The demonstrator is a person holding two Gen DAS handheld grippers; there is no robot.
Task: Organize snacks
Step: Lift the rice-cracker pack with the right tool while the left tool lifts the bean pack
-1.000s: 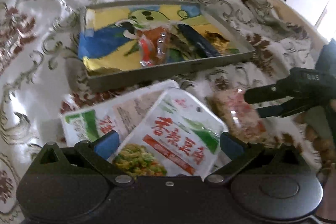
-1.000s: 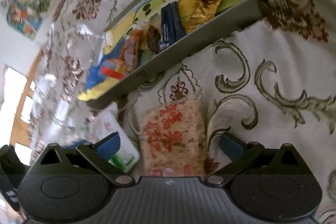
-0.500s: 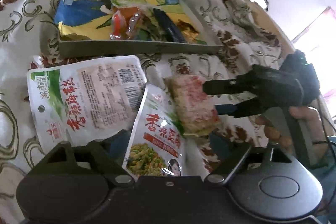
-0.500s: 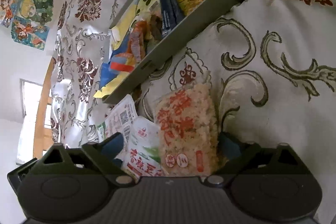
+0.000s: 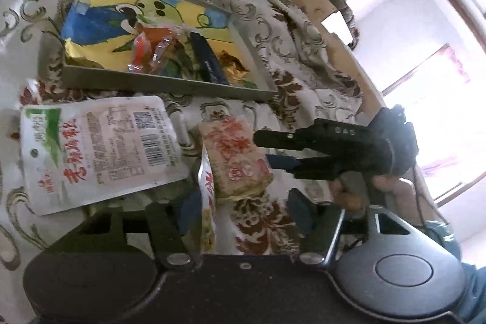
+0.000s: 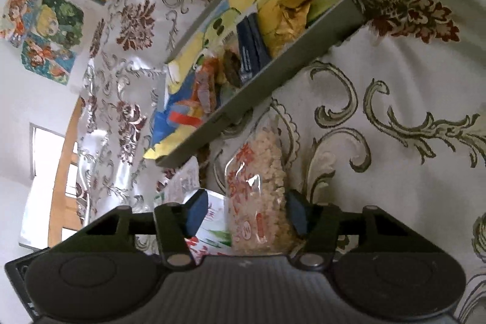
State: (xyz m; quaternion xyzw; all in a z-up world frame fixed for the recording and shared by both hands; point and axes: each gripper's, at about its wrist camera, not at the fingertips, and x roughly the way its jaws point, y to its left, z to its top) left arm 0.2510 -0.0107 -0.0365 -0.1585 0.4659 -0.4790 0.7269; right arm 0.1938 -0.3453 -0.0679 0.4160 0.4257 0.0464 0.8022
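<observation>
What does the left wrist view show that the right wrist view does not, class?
Only the left wrist view: the right tongs from outside, closing around the rice cake, the hand holding them, and the whole big white packet. Only the right wrist view: wall pictures. Both: the tray of snacks, the rice cake, the patterned cloth.

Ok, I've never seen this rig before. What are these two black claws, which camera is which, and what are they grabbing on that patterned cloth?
A person holds two hand-held claws, each with its own fisheye camera. In the left view, the left claw is closing around a green-and-white snack pouch standing on edge; the right claw reaches in from the side. In the right view, its jaws are closing around a clear puffed rice cake pack. A bigger white pouch lies flat on the cloth. Behind sits the grey tray already holding snacks.
</observation>
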